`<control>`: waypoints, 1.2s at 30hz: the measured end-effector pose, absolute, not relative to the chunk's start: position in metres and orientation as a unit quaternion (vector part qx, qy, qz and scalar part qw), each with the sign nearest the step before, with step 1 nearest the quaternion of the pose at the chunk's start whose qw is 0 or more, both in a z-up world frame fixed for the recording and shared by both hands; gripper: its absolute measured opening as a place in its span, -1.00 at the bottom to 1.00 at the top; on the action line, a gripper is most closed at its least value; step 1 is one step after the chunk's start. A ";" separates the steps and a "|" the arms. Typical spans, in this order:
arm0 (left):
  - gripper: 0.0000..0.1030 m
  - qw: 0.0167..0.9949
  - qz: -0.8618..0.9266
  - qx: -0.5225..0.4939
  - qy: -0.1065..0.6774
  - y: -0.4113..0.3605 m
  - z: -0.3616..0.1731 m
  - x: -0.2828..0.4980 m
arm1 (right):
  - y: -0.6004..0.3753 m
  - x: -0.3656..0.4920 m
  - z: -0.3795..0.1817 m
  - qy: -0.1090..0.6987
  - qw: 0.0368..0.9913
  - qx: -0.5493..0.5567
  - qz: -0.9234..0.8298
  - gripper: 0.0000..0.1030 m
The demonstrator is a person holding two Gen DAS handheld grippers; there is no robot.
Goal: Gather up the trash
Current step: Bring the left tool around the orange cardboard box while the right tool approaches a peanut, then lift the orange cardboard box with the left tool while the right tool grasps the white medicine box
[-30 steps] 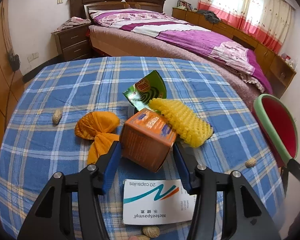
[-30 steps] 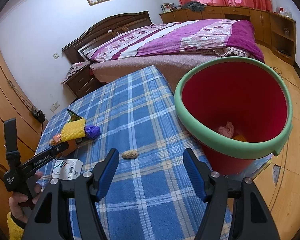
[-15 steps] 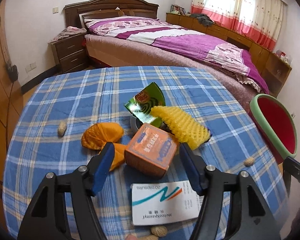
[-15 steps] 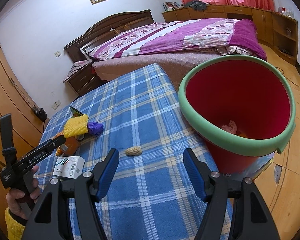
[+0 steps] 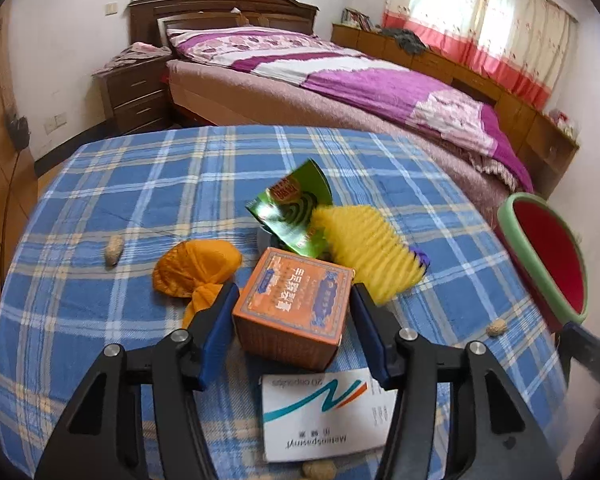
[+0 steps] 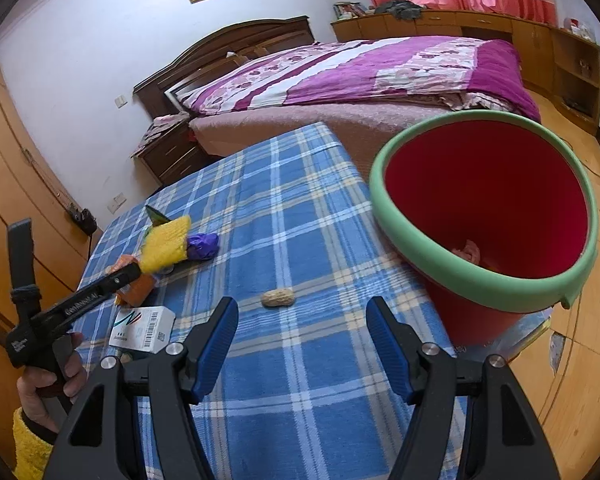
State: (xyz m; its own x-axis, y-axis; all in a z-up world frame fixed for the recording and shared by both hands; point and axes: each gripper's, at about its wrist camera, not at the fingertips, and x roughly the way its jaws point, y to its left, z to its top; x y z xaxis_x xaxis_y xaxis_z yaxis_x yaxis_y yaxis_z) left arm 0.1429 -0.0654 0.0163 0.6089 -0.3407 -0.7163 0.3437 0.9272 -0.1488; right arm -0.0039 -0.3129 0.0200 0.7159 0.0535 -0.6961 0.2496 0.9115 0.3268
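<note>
An orange box [image 5: 296, 302] stands on the blue checked table [image 5: 140, 184] between the fingers of my left gripper [image 5: 294, 316]. The jaws sit close on both sides of the box; a thin gap shows on the right. Behind it lie an orange wrapper [image 5: 196, 270], a green packet [image 5: 294, 208], yellow foam netting [image 5: 366, 250] and a purple scrap [image 6: 202, 246]. A white medicine box [image 5: 326, 412] lies below the gripper. My right gripper [image 6: 302, 340] is open and empty above the table, a peanut [image 6: 278, 297] just ahead of it. The red bin [image 6: 484, 216] with a green rim stands to its right.
Peanuts lie at the left [image 5: 114, 249], right [image 5: 496, 326] and near edge [image 5: 319, 470] of the table. The bin holds some trash [image 6: 470, 249]. A bed [image 5: 340, 76] and nightstand [image 5: 134, 94] stand beyond the table. The left gripper and hand show in the right wrist view [image 6: 72, 304].
My left gripper drew back and opened from the orange box, then moved in around it again with narrower jaws. My right gripper stayed open and shifted slightly.
</note>
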 end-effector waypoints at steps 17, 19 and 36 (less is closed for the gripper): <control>0.10 0.922 -0.115 -0.050 0.365 0.011 0.049 0.097 | -0.229 0.028 0.012 0.418 0.893 0.151 0.068 0.47; 0.10 0.922 -0.107 -0.055 0.367 0.019 0.047 0.095 | -0.217 0.029 0.011 0.424 0.890 0.149 0.077 0.54; 0.10 0.913 -0.046 -0.081 0.398 0.070 0.019 0.092 | -0.158 0.068 -0.008 0.458 0.877 0.128 0.070 1.00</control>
